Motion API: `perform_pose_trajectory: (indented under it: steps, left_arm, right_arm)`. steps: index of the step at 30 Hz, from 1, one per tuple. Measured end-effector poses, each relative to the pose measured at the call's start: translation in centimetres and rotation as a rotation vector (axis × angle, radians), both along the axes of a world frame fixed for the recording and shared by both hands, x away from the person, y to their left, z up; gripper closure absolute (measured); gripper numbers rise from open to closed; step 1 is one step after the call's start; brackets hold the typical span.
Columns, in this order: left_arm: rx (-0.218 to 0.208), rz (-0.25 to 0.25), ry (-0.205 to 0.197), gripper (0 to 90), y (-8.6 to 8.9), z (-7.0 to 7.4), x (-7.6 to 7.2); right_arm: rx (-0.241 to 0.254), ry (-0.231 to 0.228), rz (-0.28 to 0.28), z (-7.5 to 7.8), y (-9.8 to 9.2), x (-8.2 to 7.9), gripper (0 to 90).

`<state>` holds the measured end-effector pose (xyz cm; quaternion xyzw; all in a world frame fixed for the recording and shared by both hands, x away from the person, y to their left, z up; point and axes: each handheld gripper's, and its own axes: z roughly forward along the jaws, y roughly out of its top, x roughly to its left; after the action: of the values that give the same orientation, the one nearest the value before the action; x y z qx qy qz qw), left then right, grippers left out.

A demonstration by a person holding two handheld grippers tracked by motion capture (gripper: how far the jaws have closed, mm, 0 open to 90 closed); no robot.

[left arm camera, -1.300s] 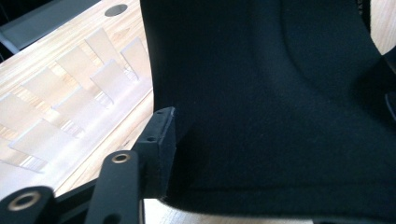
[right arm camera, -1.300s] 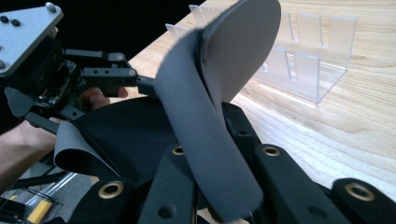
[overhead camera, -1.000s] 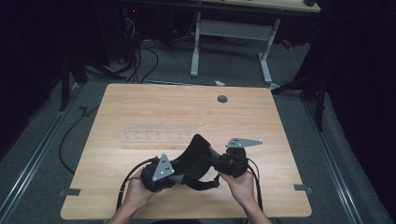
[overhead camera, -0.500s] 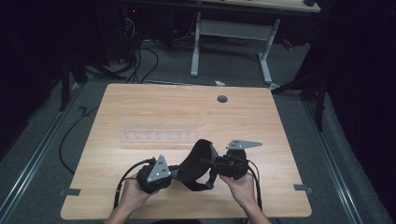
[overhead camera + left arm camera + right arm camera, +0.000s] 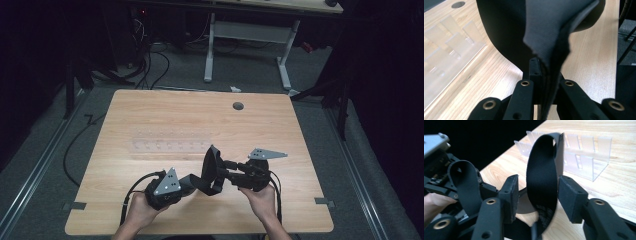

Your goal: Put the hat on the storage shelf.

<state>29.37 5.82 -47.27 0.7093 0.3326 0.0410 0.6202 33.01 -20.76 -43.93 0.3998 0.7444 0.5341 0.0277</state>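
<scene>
Gripping one black strap (image 5: 209, 170): left claw (image 5: 192, 181) clenched on it, right claw (image 5: 537, 192) released around it.

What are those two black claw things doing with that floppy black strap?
A person is holding a gripper in each hand over a wooden table. The left gripper is pinched shut on one end of a black strap. The right gripper has its jaws open, with a loop of the strap standing between them, not squeezed. A clear plastic rack sits on the table just beyond them.
</scene>
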Motion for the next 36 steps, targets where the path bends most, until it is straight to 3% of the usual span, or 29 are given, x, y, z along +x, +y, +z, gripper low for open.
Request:
perform_pose_trajectory:
  steps: [5,13,17,26,32,36]
  left_arm:
    - [-0.047,0.028,0.032,86.2,1.0,0.4,0.5]
    - [-0.087,0.076,0.057,86.1,2.3,0.5,1.0]
    - [-0.092,0.101,0.061,86.1,2.9,0.5,1.3]
    - [-0.117,0.154,0.065,86.0,4.2,0.7,1.7]
    - [-0.135,0.187,0.066,86.0,5.0,0.7,2.0]
    - [-0.144,0.207,0.066,85.9,5.6,0.8,2.1]
  right_arm:
    - [-0.017,0.006,-0.040,-0.8,-1.1,0.1,47.1]
    - [-0.174,0.016,-0.163,-4.3,-2.9,0.8,45.9]
    - [-0.222,0.032,-0.237,-5.9,-4.0,1.4,45.1]
    - [-0.391,0.004,-0.366,-8.2,-5.3,2.4,42.8]
    - [-0.476,-0.011,-0.405,-9.1,-5.7,2.8,41.9]
    - [-0.499,-0.009,-0.410,-9.2,-5.8,3.1,40.0]
